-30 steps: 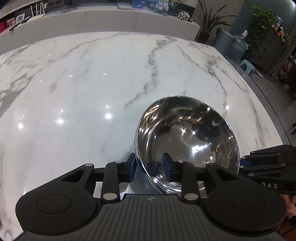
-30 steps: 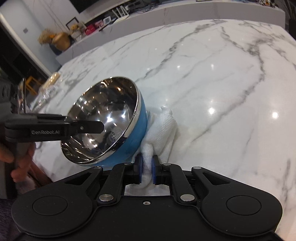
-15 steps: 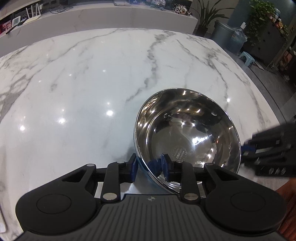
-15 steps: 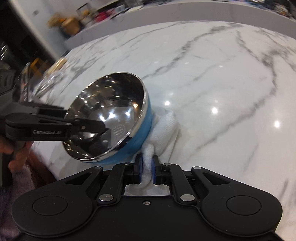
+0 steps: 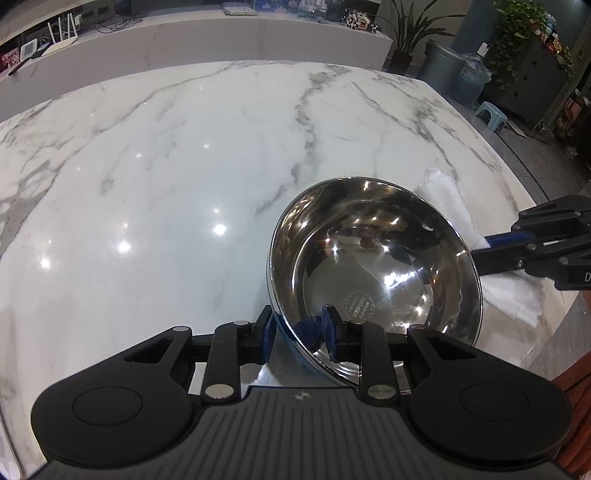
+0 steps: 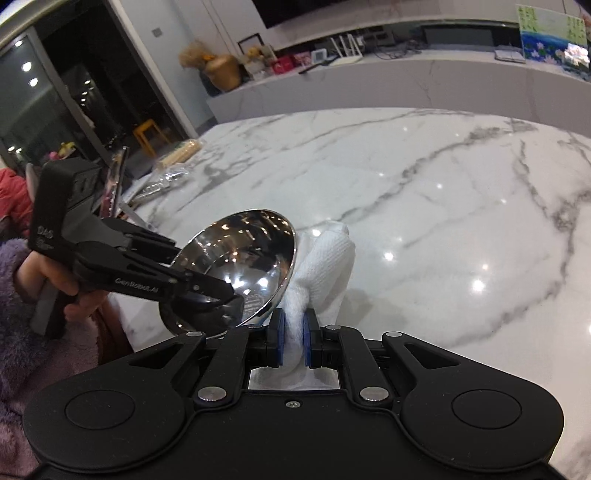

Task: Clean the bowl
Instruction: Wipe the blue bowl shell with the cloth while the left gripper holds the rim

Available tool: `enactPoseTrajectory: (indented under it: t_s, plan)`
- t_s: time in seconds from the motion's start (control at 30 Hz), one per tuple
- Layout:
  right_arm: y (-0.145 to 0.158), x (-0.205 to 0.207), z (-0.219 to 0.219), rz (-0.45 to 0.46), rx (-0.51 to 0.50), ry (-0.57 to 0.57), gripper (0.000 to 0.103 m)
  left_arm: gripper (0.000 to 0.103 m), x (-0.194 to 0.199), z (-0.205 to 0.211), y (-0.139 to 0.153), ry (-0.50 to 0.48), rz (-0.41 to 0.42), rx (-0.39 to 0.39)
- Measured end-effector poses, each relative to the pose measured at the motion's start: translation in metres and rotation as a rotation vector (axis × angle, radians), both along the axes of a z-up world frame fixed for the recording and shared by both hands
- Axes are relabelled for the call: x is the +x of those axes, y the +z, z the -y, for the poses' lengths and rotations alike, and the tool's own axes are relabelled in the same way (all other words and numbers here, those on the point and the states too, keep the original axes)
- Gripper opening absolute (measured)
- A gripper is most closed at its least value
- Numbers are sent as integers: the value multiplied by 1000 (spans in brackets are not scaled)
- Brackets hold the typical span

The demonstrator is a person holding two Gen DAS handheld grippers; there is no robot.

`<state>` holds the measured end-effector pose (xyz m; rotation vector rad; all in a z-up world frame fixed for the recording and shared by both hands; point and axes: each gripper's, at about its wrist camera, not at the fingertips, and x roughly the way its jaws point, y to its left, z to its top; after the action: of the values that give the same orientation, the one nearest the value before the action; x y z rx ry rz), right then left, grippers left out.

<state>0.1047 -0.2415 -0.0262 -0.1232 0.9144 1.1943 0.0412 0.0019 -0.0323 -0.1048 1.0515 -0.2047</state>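
Observation:
A steel bowl (image 5: 373, 266) with a blue outside is tilted above the marble table (image 5: 184, 166). My left gripper (image 5: 299, 332) is shut on its near rim, one pad outside, one inside. In the right wrist view the bowl (image 6: 243, 266) opens to the left, and the left gripper (image 6: 221, 295) clamps its rim from that side. My right gripper (image 6: 293, 336) is shut on a white cloth (image 6: 325, 266), bunched against the bowl's outer wall. The left wrist view shows the cloth (image 5: 506, 291) behind and right of the bowl, with the right gripper (image 5: 491, 247) on it.
The table's right edge (image 5: 532, 206) runs close by the bowl. Packets and clear wrappers (image 6: 166, 177) lie at the table's far left corner. A person's hand and purple fleece sleeve (image 6: 33, 295) hold the left gripper. A long counter (image 5: 184, 33) stands behind the table.
The right gripper has risen and rolled with the cloth, sliding it up the bowl's outer wall. The bowl has tipped more toward the left gripper. The left gripper has stayed in place.

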Motion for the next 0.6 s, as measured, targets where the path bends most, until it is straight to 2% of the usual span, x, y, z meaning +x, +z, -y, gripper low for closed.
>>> enactPoseTrajectory:
  t_s: [0.23, 0.6]
  plan:
    - [-9, -7, -11, 2, -58, 16, 9, 25, -1, 0, 0, 4, 11, 5]
    - [-31, -15, -33, -65, -144, 9, 9, 25, -2, 0, -1, 9, 23, 0]
